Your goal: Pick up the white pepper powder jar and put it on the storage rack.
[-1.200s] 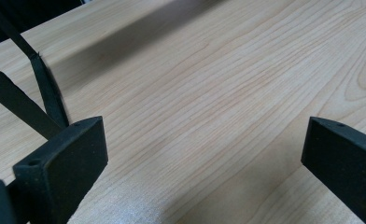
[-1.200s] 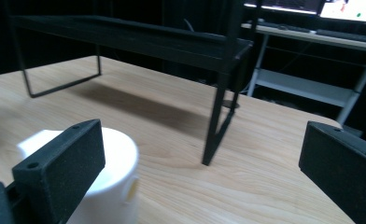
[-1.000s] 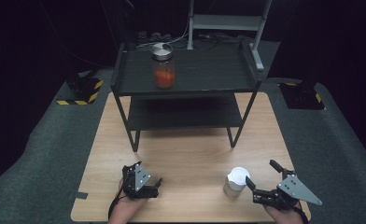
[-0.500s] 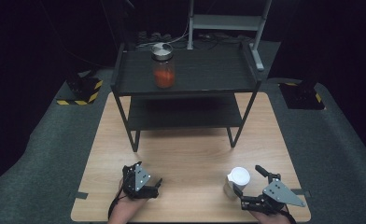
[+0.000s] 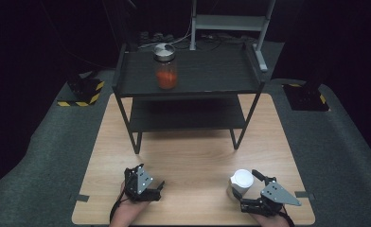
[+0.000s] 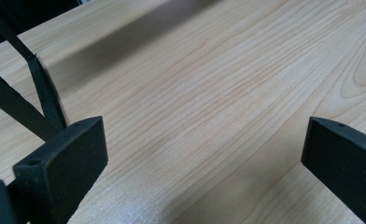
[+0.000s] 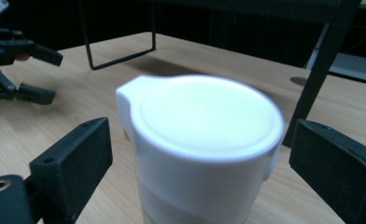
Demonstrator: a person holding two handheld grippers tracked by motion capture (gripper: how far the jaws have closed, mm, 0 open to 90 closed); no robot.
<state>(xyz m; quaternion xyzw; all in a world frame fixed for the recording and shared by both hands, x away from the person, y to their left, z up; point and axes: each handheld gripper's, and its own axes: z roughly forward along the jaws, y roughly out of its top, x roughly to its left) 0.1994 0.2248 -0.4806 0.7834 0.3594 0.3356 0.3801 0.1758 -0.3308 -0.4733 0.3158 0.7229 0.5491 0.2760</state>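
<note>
A white container with a white tabbed lid [image 5: 241,181] [image 7: 204,140] stands on the wooden table [image 5: 198,156] near its front right. My right gripper [image 5: 248,189] [image 7: 200,158] reaches in from the right, and the container stands between its jaws. The jaws have just been closing, but a narrow gap still shows on each side, so the pads do not press on it. My left gripper [image 5: 160,190] [image 6: 204,154] rests low at the front left, open, with bare wood between its jaws. In the right gripper view the left gripper [image 7: 22,70] lies farther off.
A black two-tier shelf rack [image 5: 207,75] stands at the back of the table, its legs [image 5: 235,137] on the wood. A glass jar with orange contents and a metal lid [image 5: 165,71] sits on its top tier. Dark grey floor surrounds the table.
My right gripper has sunk and moved left, from beside the container to straddling it, with its jaws narrower. The left gripper has not moved.
</note>
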